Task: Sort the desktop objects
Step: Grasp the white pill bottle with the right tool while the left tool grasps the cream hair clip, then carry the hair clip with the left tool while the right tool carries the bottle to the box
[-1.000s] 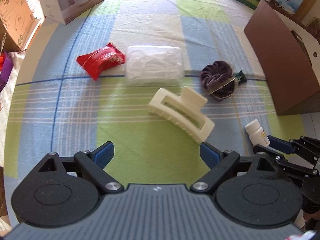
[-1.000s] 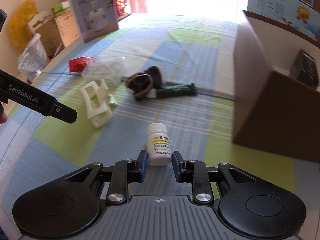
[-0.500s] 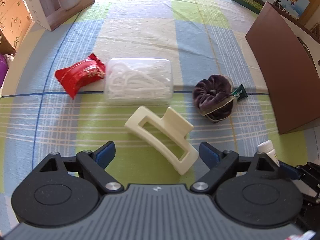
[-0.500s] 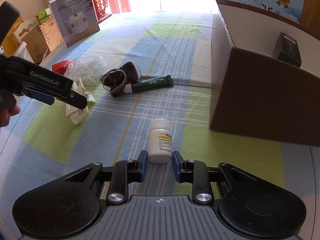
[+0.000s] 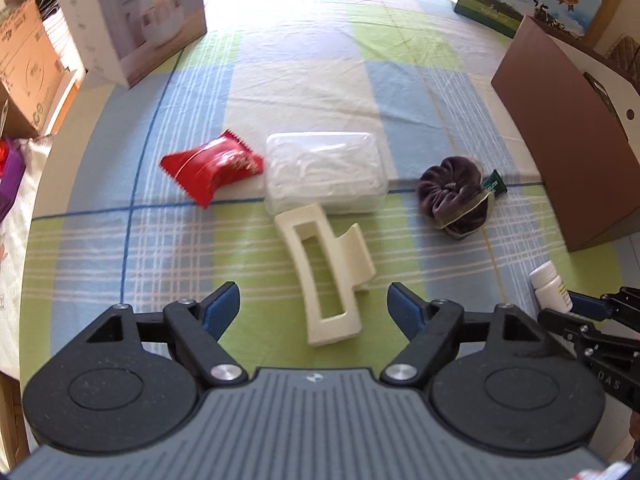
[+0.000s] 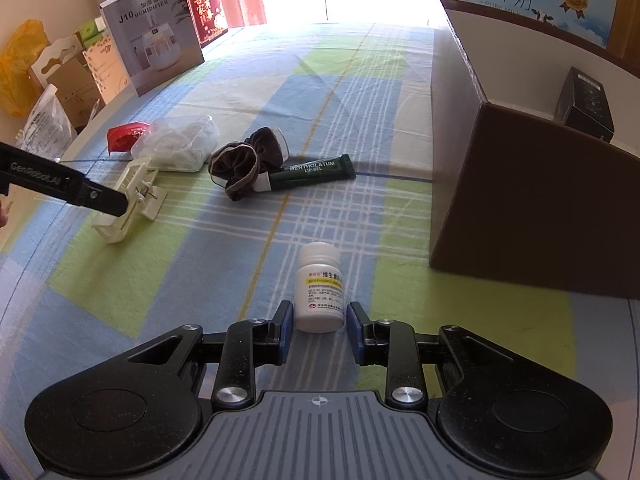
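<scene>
A cream hair claw clip (image 5: 320,272) lies on the checked cloth, lengthwise between the fingers of my left gripper (image 5: 314,302), which is open and reaches around its near end. In the right wrist view the clip (image 6: 138,200) sits behind a left gripper finger (image 6: 92,194). My right gripper (image 6: 318,320) is shut on a white pill bottle (image 6: 320,288) with a yellow-striped label, held upright. The same bottle (image 5: 548,284) shows at the right edge of the left wrist view. An open brown cardboard box (image 6: 520,200) stands just right of the bottle.
Beyond the clip lie a red snack packet (image 5: 212,168), a clear plastic box (image 5: 324,172), a purple scrunchie (image 5: 452,192) and a green lip gel tube (image 6: 312,170). A black carton (image 6: 586,100) sits inside the brown box. Product boxes line the far edges.
My left gripper closed in on the clip and swung, so the clip now lies lengthwise between its fingers. The right gripper kept hold of the bottle and turned toward the brown box.
</scene>
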A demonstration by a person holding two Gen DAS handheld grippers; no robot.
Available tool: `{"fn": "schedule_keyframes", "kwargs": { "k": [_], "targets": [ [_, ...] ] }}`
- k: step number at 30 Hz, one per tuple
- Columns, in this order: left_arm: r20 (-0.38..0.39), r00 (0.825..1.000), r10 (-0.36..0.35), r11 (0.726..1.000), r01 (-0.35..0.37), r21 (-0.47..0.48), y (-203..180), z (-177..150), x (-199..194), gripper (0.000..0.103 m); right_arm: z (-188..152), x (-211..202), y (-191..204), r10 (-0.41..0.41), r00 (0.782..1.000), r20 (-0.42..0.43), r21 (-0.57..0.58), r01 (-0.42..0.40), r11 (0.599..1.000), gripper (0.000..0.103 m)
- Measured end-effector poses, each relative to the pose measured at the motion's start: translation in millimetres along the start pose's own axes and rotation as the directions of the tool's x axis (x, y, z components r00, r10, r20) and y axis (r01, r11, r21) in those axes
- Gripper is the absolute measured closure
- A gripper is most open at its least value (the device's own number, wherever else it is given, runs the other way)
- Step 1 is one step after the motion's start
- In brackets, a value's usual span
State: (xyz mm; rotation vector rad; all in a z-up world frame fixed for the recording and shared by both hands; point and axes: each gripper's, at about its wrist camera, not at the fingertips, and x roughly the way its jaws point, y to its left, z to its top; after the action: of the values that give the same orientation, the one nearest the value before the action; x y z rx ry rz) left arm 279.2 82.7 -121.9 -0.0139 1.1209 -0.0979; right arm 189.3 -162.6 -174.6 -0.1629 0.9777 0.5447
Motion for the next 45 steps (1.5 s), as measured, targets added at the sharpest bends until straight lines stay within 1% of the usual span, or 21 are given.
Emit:
{"fn": "schedule_keyframes", "kwargs": {
  "k": [2,3,5,7,8,9,10,16,19,23,25,26,30,33,37,41,45],
  "targets": [
    [-0.007,1.000,-0.001,1.000,0.001,-0.007,-5,5,8,0.028,1,1,0,0.000,1.000,-0.002,0.001,0.000,1.000,0.072],
    [-0.008,1.000,-0.002,1.000,0.002,-0.008,-7,6,12,0.032,1,1,0,-0.003,1.000,-0.003,0.001,0.003,1.000,0.070],
    [-0.010,1.000,0.022,1.000,-0.022,-0.001,-10,9,18,0.036,1,0,0,-0.008,1.000,-0.002,0.005,0.008,1.000,0.068],
    [-0.011,0.999,0.053,0.999,-0.053,0.011,-9,10,23,0.048,2,0,-2,-0.011,1.000,0.001,0.015,0.011,1.000,0.067],
    [-0.014,0.999,0.052,0.999,-0.052,0.012,-8,11,24,0.052,2,0,-3,-0.012,1.000,0.002,0.019,0.012,1.000,0.066],
    [-0.020,0.999,0.047,0.999,-0.046,0.009,-7,11,25,0.064,2,0,-3,-0.012,1.000,0.006,0.021,0.012,1.000,0.066],
    [-0.023,0.999,0.045,0.999,-0.044,0.008,-5,10,25,0.067,3,0,-3,-0.009,1.000,0.010,0.022,0.009,1.000,0.065],
    [-0.022,0.998,0.064,0.998,-0.063,0.026,3,-3,15,0.067,6,7,3,-0.005,1.000,0.012,0.002,0.005,1.000,0.064],
    [-0.031,0.996,0.087,0.995,-0.085,0.050,6,-12,8,0.067,8,10,7,-0.017,1.000,0.024,-0.014,0.017,1.000,0.064],
    [-0.045,0.995,0.090,0.994,-0.087,0.060,7,-27,0,0.067,9,13,10,-0.031,0.999,0.033,-0.048,0.032,0.998,0.064],
    [-0.049,0.995,0.087,0.995,-0.084,0.060,6,-34,-4,0.067,9,14,12,-0.046,0.998,0.031,-0.080,0.049,0.996,0.071],
    [-0.051,0.995,0.084,0.995,-0.081,0.060,5,-36,-5,0.067,9,14,13,-0.048,0.998,0.031,-0.093,0.051,0.994,0.079],
    [-0.056,0.996,0.071,0.995,-0.067,0.067,-4,-45,-9,0.067,8,12,14,-0.031,0.999,0.008,-0.097,0.032,0.995,0.079],
    [-0.058,0.997,0.058,0.996,-0.053,0.072,-13,-49,-13,0.067,3,7,14,-0.004,1.000,-0.003,-0.077,0.004,0.997,0.079],
    [-0.038,0.998,0.046,0.995,-0.042,0.091,-26,-51,-24,0.067,-5,-3,12,0.019,1.000,-0.013,-0.051,-0.020,0.999,0.079],
    [-0.007,1.000,0.026,0.994,-0.025,0.110,-39,-50,-38,0.067,-11,-17,6,0.038,0.999,-0.010,-0.014,-0.038,0.999,0.079],
    [0.030,0.999,-0.013,0.993,0.009,0.120,-57,-47,-57,0.067,-16,-37,-6,0.050,0.999,0.012,0.023,-0.050,0.998,0.079]
  ]
}}
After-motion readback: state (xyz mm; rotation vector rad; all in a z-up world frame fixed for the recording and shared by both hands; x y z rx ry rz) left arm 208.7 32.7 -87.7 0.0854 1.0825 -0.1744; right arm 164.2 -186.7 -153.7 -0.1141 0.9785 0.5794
